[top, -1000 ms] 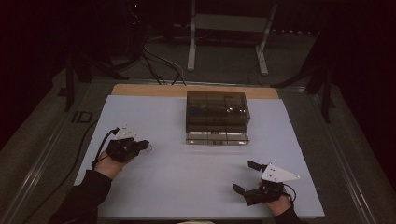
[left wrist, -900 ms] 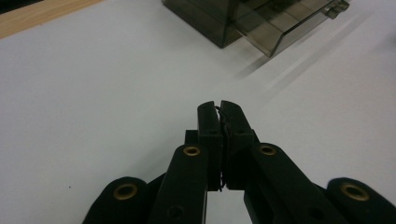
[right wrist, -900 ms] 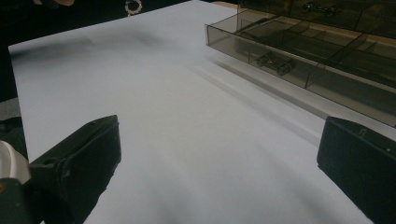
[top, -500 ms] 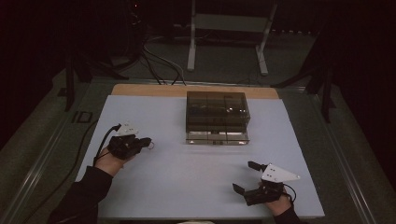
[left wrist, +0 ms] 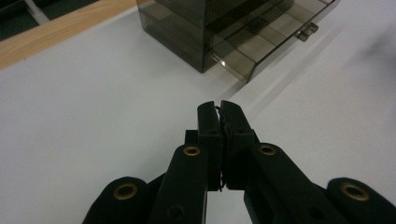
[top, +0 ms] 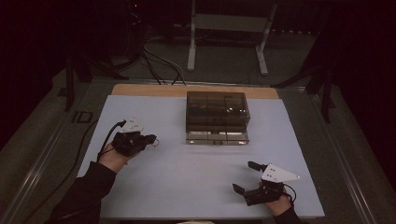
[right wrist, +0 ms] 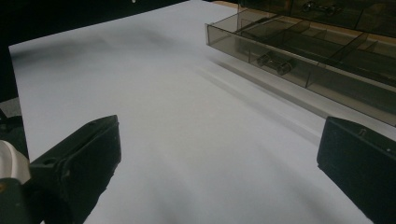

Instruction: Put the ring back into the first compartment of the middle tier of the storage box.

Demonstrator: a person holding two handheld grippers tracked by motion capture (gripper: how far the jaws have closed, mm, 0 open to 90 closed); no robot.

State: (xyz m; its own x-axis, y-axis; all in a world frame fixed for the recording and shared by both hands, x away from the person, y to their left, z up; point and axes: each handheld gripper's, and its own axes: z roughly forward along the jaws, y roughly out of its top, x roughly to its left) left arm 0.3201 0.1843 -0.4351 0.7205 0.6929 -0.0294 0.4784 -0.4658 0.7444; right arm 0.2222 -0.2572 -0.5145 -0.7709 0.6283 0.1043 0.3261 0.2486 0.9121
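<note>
Two grippers sit over a white sheet point(top: 187, 177) that covers most of the table. At the left, the left gripper point(top: 150, 139) is held in a person's hand point(top: 112, 156) above the sheet's left part, pointing toward the middle; its jaws are pressed together on something thin and dark, a small wire-like piece (too slight to name) that in the high view looks like a little ring point(top: 154, 143) at the tips. In the left gripper view the pinched jaws point(left wrist: 219, 109) aim at the near corner of the smoky plastic drawer box point(left wrist: 205, 32). That box point(top: 217, 112) stands at the middle of the table toward the far side, with its bottom drawer point(top: 217, 138) pulled out toward the person. In the right gripper view the drawer's compartments show, one holding a small metal piece point(right wrist: 275, 63). At the right, near the sheet's front edge, the right gripper point(top: 245, 176) has its jaws spread wide with nothing between them.
</note>
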